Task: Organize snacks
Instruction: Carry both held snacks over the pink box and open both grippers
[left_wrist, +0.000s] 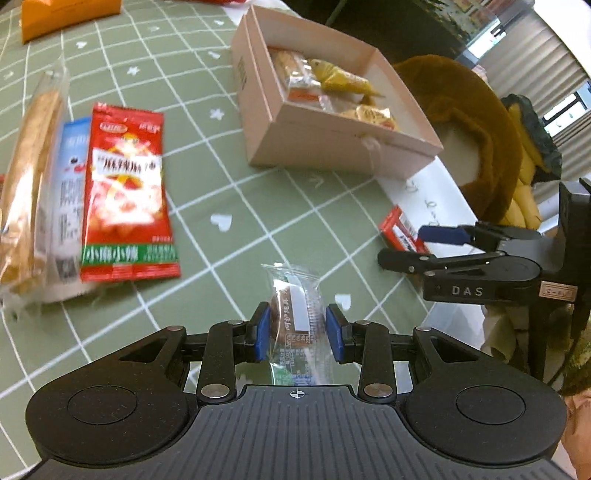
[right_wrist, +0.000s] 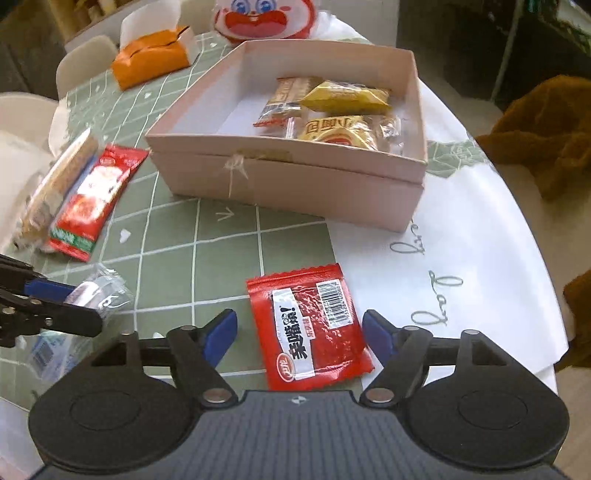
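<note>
Left gripper (left_wrist: 299, 334) clamps a crinkly clear-wrapped cake (left_wrist: 295, 314). Right gripper (right_wrist: 300, 334), jaws spread, straddles a flat glossy red sachet (right_wrist: 308, 326) untouched, near the rectangular pink cardboard box (right_wrist: 288, 184).

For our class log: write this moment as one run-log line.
left tongs: around clear-wrapped cake | right tongs: open over red packet | box: some snacks inside
</note>
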